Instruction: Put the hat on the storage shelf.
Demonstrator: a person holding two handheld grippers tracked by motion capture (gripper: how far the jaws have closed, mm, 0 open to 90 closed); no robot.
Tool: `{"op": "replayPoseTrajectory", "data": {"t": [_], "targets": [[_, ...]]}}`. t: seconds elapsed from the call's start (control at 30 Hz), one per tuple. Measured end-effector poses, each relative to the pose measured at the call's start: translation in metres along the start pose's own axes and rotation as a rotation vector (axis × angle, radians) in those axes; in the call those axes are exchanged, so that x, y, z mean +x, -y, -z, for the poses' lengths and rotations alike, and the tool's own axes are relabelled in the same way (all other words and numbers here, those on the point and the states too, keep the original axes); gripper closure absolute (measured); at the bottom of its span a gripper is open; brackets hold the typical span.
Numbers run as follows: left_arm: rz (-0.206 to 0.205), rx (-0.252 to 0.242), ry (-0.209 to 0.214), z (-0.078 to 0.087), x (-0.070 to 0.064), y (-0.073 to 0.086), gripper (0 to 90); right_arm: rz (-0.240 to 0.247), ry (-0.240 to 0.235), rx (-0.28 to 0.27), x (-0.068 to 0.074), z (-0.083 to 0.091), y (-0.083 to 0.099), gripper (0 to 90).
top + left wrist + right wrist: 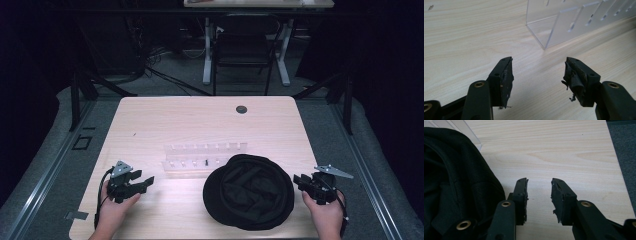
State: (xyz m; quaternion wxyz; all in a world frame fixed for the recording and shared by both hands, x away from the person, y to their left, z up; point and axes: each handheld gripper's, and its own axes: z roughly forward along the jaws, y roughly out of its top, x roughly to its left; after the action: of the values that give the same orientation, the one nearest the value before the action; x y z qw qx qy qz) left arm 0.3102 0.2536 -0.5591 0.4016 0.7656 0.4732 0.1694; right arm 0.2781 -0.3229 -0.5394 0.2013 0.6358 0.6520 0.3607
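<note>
Start of work: black hat (250, 191) not yet gripped.

The hat lies upside down on the table (165, 120), just in front of the clear rack (205, 159). The right gripper (304, 182) is held just beside its brim, jaws parted and empty; the left gripper (145, 183), also parted and empty, is held well apart. Next, closing on the brim is judged necessary.

lab – dark curtains, cabled floor (165, 75)
</note>
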Motion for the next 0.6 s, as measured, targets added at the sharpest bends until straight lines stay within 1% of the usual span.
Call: {"op": "replayPoseTrajectory", "data": {"t": [0.07,0.1,0.17,0.2,0.23,0.27,0.3,0.33,0.4,0.47,0.6], "targets": [[-0.003,0.0,-0.002,0.001,-0.001,-0.001,40.0,0.0,0.003,0.001,0.0,0.001,0.0,65.6],[-0.002,-0.018,-0.002,0.0,-0.002,-0.001,40.0,0.001,0.004,0.001,0.001,0.002,0.0,65.6],[-0.007,-0.02,-0.001,0.001,-0.003,-0.002,40.0,-0.002,0.003,0.001,0.002,0.005,-0.001,65.4],[-0.007,-0.032,-0.003,0.001,-0.003,-0.002,40.0,-0.006,0.001,0.004,0.002,0.006,-0.001,65.1],[-0.016,-0.018,-0.003,0.002,-0.003,-0.004,40.0,-0.013,-0.012,0.017,0.004,0.008,-0.001,64.9],[-0.016,-0.018,-0.003,0.002,-0.003,-0.004,40.0,-0.009,-0.015,0.021,0.005,0.008,-0.001,64.8],[-0.011,-0.029,-0.004,0.002,-0.004,-0.004,40.0,-0.009,-0.015,0.021,0.005,0.008,-0.001,64.8],[-0.014,-0.028,-0.004,0.002,-0.004,-0.004,40.0,-0.011,-0.017,0.03,0.006,0.01,-0.001,64.8],[-0.011,-0.034,0.0,0.001,-0.004,-0.004,40.1,-0.016,-0.031,0.031,0.008,0.013,-0.002,64.0],[-0.014,-0.033,0.003,0.002,-0.005,-0.004,40.0,-0.017,-0.047,0.034,0.011,0.019,-0.004,64.0],[-0.015,-0.037,0.004,0.002,-0.006,-0.004,40.0,-0.026,-0.062,0.085,0.014,0.026,-0.008,64.8]]}}
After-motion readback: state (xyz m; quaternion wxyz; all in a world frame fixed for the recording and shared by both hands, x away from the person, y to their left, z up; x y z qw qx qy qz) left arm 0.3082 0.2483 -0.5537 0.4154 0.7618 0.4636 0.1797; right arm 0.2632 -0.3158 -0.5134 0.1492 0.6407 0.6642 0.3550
